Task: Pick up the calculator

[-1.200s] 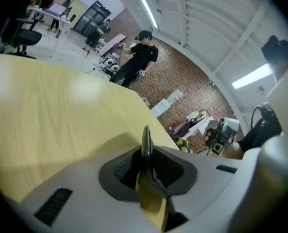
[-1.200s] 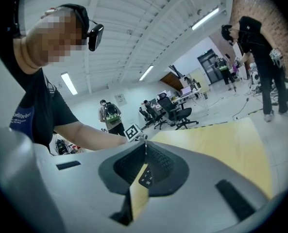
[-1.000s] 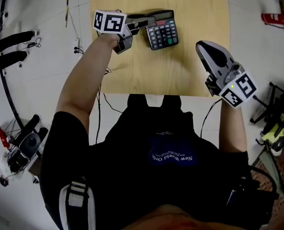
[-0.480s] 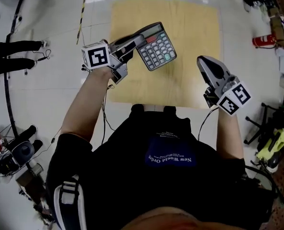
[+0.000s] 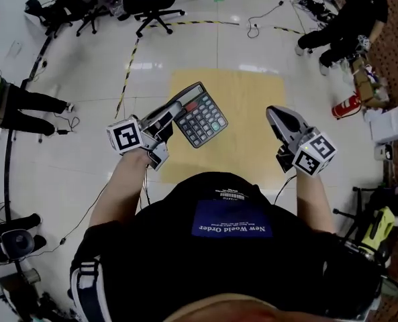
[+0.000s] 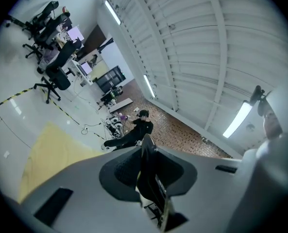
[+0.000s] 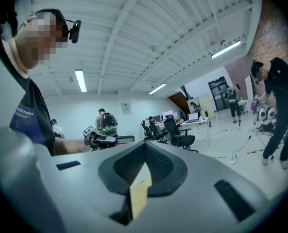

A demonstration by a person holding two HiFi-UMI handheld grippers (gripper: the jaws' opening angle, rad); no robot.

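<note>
A dark grey calculator with a red-tinted display hangs high above the yellow wooden table, tilted. My left gripper is shut on its left edge. In the left gripper view the calculator shows edge-on, pinched between the jaws of the left gripper. My right gripper is raised at the right, shut, with nothing in it. In the right gripper view its jaws meet at the right gripper tip, and the left gripper with the calculator shows beyond.
The table stands far below on a white floor. A person sits on the floor at the back right, near a red fire extinguisher. Office chairs stand at the back left. Cables and striped tape cross the floor.
Both grippers have risen well above the table. The left one has carried the calculator up off the tabletop, and the table now looks smaller and farther below.
</note>
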